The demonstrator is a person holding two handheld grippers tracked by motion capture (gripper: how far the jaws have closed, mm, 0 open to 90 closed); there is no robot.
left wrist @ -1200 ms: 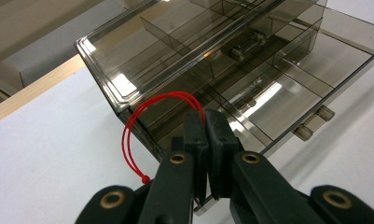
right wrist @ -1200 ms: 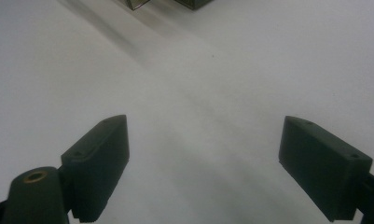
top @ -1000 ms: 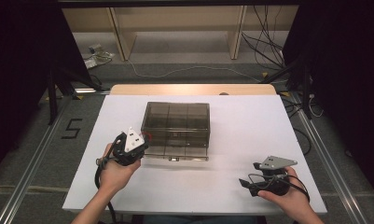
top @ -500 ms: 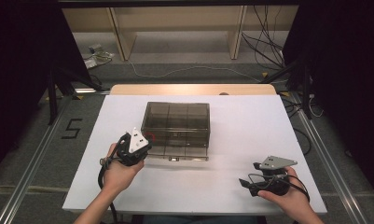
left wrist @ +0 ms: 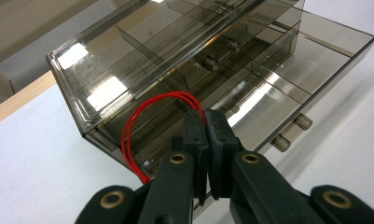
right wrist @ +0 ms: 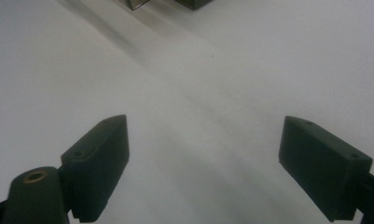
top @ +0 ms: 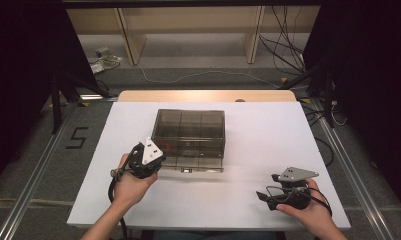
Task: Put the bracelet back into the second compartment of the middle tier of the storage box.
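A smoky see-through compartment box point(top: 190, 135) stands on the middle of the white table point(top: 268, 130). My left gripper point(top: 160, 150) sits at the box's front left corner, shut on a thin red loop point(top: 164, 146). In the left gripper view the jaws meet point(left wrist: 206, 121) and pinch the red loop point(left wrist: 128, 135), which arcs out to the left in front of the box point(left wrist: 175, 60) and its dividers. My right gripper point(top: 262, 197) rests low near the table's front right, held by a hand. It stands open point(right wrist: 205, 126) over bare table with nothing between its fingers.
A wooden strip point(top: 203, 95) borders the table's far edge. Beyond it lie cables point(top: 198, 75) on the floor and shelf legs. A "5" mark point(top: 77, 137) is on the floor at the left, beside metal rails.
My left hand has edged slightly to the right, closer to the box's front left corner, still pinching the red loop. The right hand has not moved.
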